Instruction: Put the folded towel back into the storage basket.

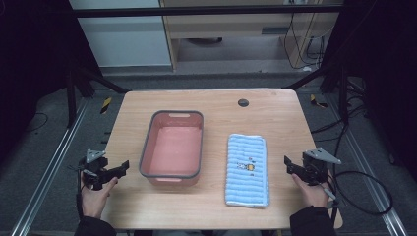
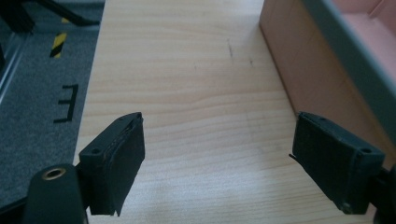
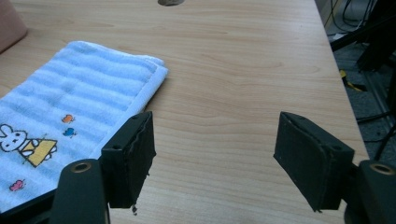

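A folded blue-and-white striped towel (image 1: 247, 169) with a small cartoon print lies on the wooden table (image 1: 265, 118), right of centre. In the right gripper view the towel (image 3: 70, 107) lies just left of the jaws. A pink basin with a grey rim (image 1: 173, 147) stands left of the towel, with nothing inside. My left gripper (image 1: 123, 167) hovers at the table's left edge, open, nothing between its jaws (image 2: 219, 158). The basin's side (image 2: 317, 74) shows to its right. My right gripper (image 1: 287, 164) sits near the right edge, open and holding nothing (image 3: 215, 158).
A dark round grommet (image 1: 243, 103) sits in the table near its far edge. Metal rails and cables run on the floor at both sides. A black cable (image 1: 364, 191) trails from the right gripper. Bare wood lies in front of the basin and towel.
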The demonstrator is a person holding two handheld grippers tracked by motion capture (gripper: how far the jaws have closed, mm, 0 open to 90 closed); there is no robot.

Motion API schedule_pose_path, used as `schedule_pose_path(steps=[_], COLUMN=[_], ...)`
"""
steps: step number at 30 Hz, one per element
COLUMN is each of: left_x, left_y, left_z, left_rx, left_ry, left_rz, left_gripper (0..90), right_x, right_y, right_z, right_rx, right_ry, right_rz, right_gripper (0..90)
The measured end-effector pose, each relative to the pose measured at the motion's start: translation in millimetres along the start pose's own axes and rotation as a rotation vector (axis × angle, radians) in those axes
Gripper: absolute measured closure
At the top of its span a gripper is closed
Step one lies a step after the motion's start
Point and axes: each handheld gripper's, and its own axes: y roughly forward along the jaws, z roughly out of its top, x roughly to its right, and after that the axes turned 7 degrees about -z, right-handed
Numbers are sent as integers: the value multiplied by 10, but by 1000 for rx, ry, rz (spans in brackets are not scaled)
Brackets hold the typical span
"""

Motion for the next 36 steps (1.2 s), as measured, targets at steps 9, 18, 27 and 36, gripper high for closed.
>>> schedule_pose_path(steps=[9,18,27,36], left_x=[134,279,467,711], left_y=[-127,-225,-264,-208], left_z=[89,194,289,418], left_rx=[43,75,109,137], left_ry=[35,73,88,102], left_rz=[-30,-52,-98,-146], left_gripper=[171,181,181,189], right_x=[-36,-72,-62,-56], right_y=[-74,-158,-202,-257], right_z=[81,206,332,583], right_rx=[47,77,81,111], right_ry=[5,-2,-3,-20], right_rz=[23,50,70,76], right_gripper=[294,287,289,280])
